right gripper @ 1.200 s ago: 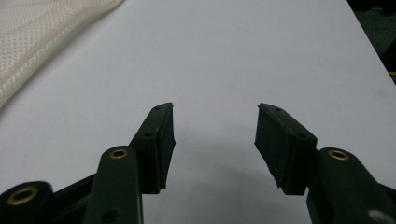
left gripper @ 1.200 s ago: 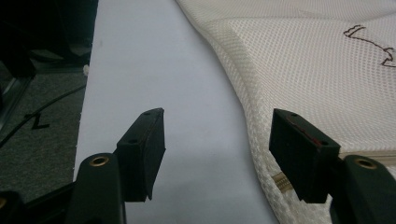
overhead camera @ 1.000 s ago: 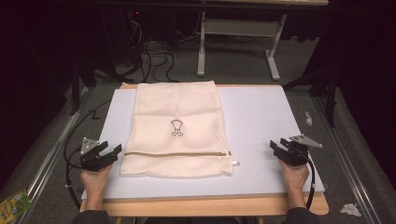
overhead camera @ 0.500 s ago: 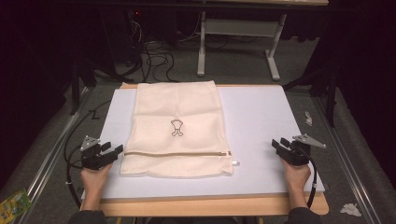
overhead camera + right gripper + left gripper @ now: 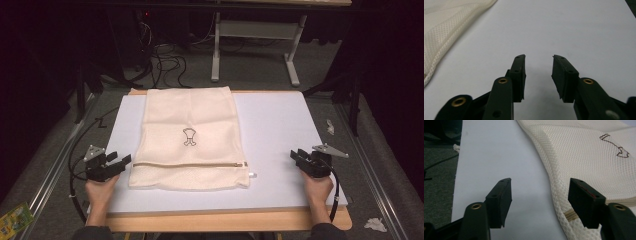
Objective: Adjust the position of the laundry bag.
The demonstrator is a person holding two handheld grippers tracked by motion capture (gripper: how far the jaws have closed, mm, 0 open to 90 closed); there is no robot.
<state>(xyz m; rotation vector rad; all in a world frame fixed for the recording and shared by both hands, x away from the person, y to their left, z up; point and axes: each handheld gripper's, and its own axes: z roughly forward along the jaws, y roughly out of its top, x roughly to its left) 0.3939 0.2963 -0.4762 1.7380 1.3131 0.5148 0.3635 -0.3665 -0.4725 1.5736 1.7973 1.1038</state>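
Left gripper (image 5: 120, 161) nearer mesh bag (image 5: 189, 140), right gripper (image 5: 299, 156) unmoved

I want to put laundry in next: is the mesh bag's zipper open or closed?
Closed: on the mesh bag, spread flat, the zipper runs as one thin unbroken line, pull at its right end.

From above, the high view looks forward over my white table board (image 5: 280, 130); both close jaw-level gripper views share its cream mesh zip bag (image 5: 584, 150).

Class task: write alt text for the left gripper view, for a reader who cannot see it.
Two open black fingers reach toward the side edge of a cream mesh bag lying on a white board. The bag's zip end sits beside the right finger.
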